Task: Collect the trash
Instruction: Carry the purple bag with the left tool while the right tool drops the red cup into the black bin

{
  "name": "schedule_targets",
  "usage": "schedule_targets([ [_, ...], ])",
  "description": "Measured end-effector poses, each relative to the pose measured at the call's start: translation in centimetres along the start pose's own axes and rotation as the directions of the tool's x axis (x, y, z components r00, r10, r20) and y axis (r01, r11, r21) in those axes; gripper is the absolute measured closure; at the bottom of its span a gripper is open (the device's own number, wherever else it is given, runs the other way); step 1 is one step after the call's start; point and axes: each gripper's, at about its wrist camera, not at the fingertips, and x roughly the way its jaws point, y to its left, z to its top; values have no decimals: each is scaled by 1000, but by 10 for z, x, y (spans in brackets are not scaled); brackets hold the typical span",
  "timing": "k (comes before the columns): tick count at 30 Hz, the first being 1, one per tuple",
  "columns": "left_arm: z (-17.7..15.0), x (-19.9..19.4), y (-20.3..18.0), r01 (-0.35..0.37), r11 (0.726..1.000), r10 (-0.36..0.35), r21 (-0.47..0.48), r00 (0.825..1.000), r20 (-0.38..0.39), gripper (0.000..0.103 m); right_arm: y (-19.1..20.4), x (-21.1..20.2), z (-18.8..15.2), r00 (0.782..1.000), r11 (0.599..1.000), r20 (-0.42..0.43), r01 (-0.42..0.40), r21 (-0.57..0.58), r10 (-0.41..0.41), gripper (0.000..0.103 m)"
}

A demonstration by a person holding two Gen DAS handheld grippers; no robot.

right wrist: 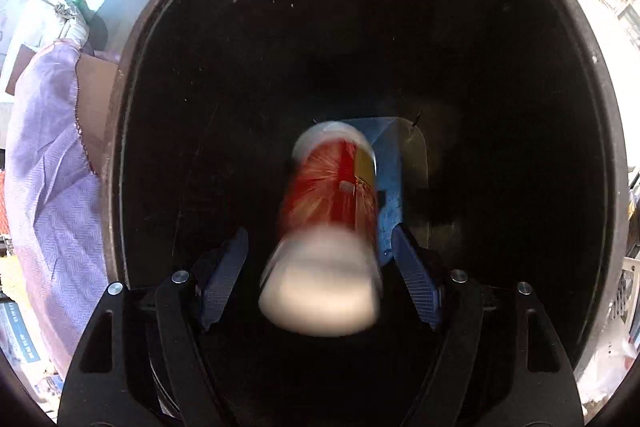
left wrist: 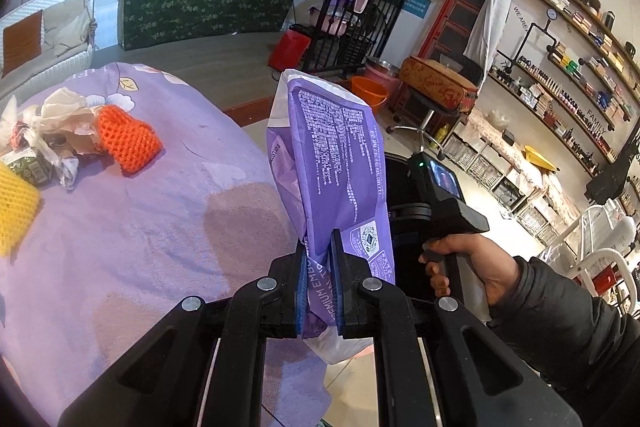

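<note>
My left gripper is shut on a purple tissue wrapper and holds it upright past the right edge of the purple-covered table. On the table's far left lie an orange foam net, crumpled paper and a yellow foam net. My right gripper is open above the black trash bin. A blurred red can sits between the spread fingers, apart from both pads, over the bin's mouth. A blue and silver wrapper lies deep in the bin.
The right hand and its gripper handle are just right of the wrapper. Beyond stand an orange bucket, a stool, a black rack and wall shelves. The purple cloth hangs left of the bin.
</note>
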Motion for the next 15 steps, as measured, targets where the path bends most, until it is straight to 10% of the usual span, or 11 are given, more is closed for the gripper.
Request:
schedule_targets([
  [7,9,31,-18,34,999,-32,26,995,-91,93,0,-51,-15,982,999,187,-27,-30,32,29],
  [15,19,87,-56,90,992,-72,83,978,-197,93,-6,-148,-80,840,995,542,84,-55,-41,20],
])
